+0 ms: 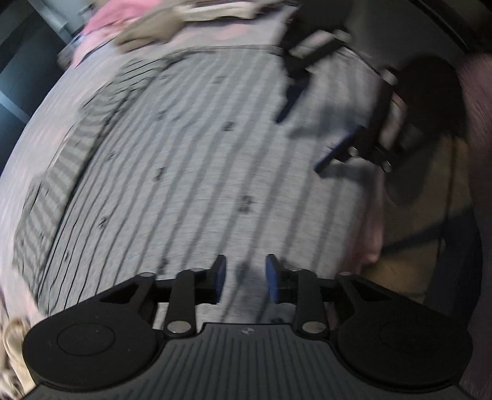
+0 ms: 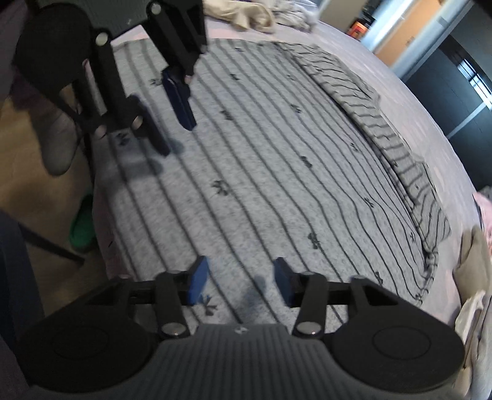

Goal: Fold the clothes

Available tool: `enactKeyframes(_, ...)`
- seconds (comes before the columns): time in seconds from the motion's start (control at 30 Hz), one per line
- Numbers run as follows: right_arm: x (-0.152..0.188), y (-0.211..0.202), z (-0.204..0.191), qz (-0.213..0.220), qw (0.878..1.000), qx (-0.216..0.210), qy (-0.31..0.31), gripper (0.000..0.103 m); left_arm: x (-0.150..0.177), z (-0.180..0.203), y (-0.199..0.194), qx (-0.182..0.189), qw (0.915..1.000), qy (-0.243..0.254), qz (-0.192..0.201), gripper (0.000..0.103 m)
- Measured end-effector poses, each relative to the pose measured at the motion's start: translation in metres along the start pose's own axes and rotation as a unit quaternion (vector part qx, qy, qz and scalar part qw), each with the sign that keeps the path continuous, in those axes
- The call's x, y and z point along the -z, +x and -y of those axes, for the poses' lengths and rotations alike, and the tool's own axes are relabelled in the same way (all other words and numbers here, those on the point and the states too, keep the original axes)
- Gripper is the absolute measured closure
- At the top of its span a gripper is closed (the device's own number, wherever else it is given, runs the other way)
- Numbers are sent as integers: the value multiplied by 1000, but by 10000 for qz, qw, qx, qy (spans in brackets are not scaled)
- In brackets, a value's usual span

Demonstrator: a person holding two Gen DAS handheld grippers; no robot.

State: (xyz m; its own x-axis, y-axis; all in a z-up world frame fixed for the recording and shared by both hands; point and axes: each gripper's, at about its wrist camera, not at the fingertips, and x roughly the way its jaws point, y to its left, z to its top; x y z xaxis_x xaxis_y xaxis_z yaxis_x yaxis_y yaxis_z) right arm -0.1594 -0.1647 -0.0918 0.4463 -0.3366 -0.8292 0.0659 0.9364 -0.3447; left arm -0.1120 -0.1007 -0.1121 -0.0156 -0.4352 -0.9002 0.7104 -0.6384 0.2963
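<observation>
This is a bedroom in a home. A wide bed (image 2: 409, 101) with a pale lilac sheet fills most of both views, and a grey striped garment (image 2: 261, 172) lies spread flat on it. More loose clothes (image 2: 246, 14) sit in a heap at the far edge, among them a pink piece (image 1: 113, 18). Beside the bed runs a wooden floor (image 2: 21, 172), where a green slipper (image 2: 81, 227) lies. Past the bed stand dark wardrobe doors (image 2: 461, 101) and an orange-lit doorway (image 2: 409, 37).

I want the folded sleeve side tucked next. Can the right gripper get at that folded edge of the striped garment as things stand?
Probably yes: the right gripper is open and empty over the striped garment, and nothing lies between it and the folded edge.
</observation>
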Motion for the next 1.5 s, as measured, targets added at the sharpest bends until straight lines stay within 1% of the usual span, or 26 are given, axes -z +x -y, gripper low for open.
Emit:
enactKeyframes(0.07, 3, -1, -7, -14, 9999, -56, -157, 47, 4, 10, 2, 92, 9997, 241, -61, 69)
enactKeyframes(0.1, 4, -1, -11, -45, 9997, -95, -215, 47, 7, 16, 4, 153, 9992, 345, -100, 64)
enactKeyframes(0.13, 6, -1, -13, -73, 9995, -129, -262, 47, 9, 21, 4, 189, 9986, 481, -121, 62)
enactKeyframes(0.2, 7, -1, -17, -120, 9993, -178, -315, 46, 16, 35, 6, 156, 9954, 932, -150, 58)
enactKeyframes(0.27, 10, 1, -20, -149, 9990, -140, -402, 42, 22, 45, 11, 70, 9922, 1214, -274, 57)
enactKeyframes(0.33, 12, 3, -23, -137, 9985, -61, -520, 38, 27, 46, 17, -21, 9928, 1152, -333, 55)
enactKeyframes(0.43, 12, 5, -23, -157, 9986, -69, -509, 38, 32, 45, 19, -9, 9936, 1096, -272, 53)
enactKeyframes(0.53, 11, -1, -28, -106, 9977, -47, -666, 38, 34, 42, 15, 24, 9942, 1033, -307, 53)
enactKeyframes(0.6, 10, -4, -33, -73, 9971, -207, -733, 37, 34, 42, 13, 131, 9943, 1009, -305, 48)
enactKeyframes(0.63, 10, -3, -37, -126, 9965, -283, -776, 36, 34, 44, 15, 120, 9938, 1060, -311, 47)
enactKeyframes(0.7, 12, 5, -43, -307, 9946, -274, -958, 31, 33, 48, 19, 16, 9927, 1169, -309, 47)
enactKeyframes(0.77, 14, 14, -50, -459, 9916, -108, -1203, 30, 33, 50, 22, -58, 9919, 1229, -303, 46)
enactKeyframes(0.83, 14, 16, -50, -463, 9908, -14, -1269, 30, 32, 50, 23, -88, 9918, 1240, -301, 46)
enactKeyframes(0.87, 13, 16, -48, -462, 9911, 0, -1246, 32, 32, 50, 23, -101, 9916, 1250, -304, 46)
enactKeyframes(0.9, 11, 16, -47, -462, 9915, -30, -1214, 33, 31, 50, 23, -104, 9914, 1263, -324, 49)
enactKeyframes(1.03, 10, 13, -43, -443, 9921, -172, -1164, 43, 29, 47, 21, -29, 9918, 1230, -345, 55)
enactKeyframes(1.1, 9, 10, -39, -432, 9930, -290, -1064, 49, 28, 45, 19, 51, 9926, 1162, -345, 62)
enactKeyframes(1.17, 7, 5, -35, -411, 9937, -410, -955, 54, 27, 42, 17, 158, 9935, 1067, -351, 67)
enactKeyframes(1.2, 6, 3, -33, -397, 9940, -447, -916, 59, 27, 40, 16, 229, 9941, 997, -359, 71)
enactKeyframes(1.23, 5, 1, -31, -377, 9943, -473, -875, 62, 26, 38, 15, 296, 9946, 927, -367, 73)
enactKeyframes(1.27, 5, -2, -29, -351, 9949, -463, -828, 75, 26, 35, 14, 303, 9954, 842, -353, 79)
enactKeyframes(1.3, 4, -5, -28, -332, 9955, -432, -781, 82, 24, 32, 13, 310, 9961, 753, -341, 96)
enactKeyframes(1.33, 4, -6, -26, -313, 9959, -417, -735, 85, 23, 27, 12, 305, 9971, 597, -353, 96)
enactKeyframes(1.37, 3, -7, -25, -298, 9963, -399, -701, 89, 21, 20, 11, 372, 9981, 345, -358, 100)
enactKeyframes(1.43, 1, -9, -25, -274, 9967, -334, -682, 91, 19, 6, 9, 283, 9991, -78, -310, 100)
enactKeyframes(1.5, 0, -14, -23, -186, 9975, -196, -651, 94, 18, -3, 6, 249, 9988, -331, -267, 101)
